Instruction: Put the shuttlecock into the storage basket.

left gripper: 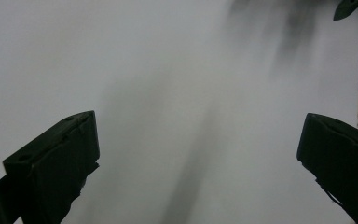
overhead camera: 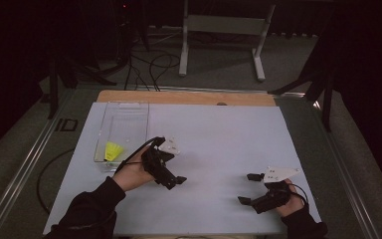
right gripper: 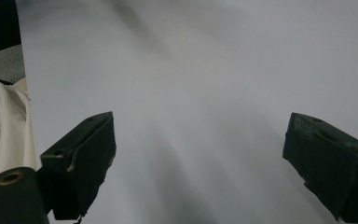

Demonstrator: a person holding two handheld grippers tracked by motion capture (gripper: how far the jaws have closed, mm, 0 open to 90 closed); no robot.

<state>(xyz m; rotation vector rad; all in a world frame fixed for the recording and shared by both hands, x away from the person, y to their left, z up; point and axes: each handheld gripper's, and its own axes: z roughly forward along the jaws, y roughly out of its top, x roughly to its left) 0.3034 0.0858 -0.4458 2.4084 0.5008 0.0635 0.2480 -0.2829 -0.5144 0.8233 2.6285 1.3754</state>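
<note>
A yellow shuttlecock [overhead camera: 113, 150] lies inside a clear plastic box [overhead camera: 129, 112] at the left of the white sheet [overhead camera: 219, 134]. My left gripper [overhead camera: 174, 181] hovers just right of the box's near end, pointing toward the lower right, and it is open with nothing between its jaws. In its own view the left gripper [left gripper: 198, 126] spans bare white sheet. My right gripper [overhead camera: 247, 188] rests near the front right of the sheet, pointing left, open and empty. The right gripper [right gripper: 199, 123] frames blank sheet too.
A strip of wooden tabletop [overhead camera: 184, 96] shows beyond the sheet. Cables [overhead camera: 151, 64] and a white stand [overhead camera: 224, 30] sit on the floor behind. A jaw tip of the right gripper [left gripper: 349, 7] shows far off. Cream cloth [right gripper: 4, 126] lies past the sheet's edge.
</note>
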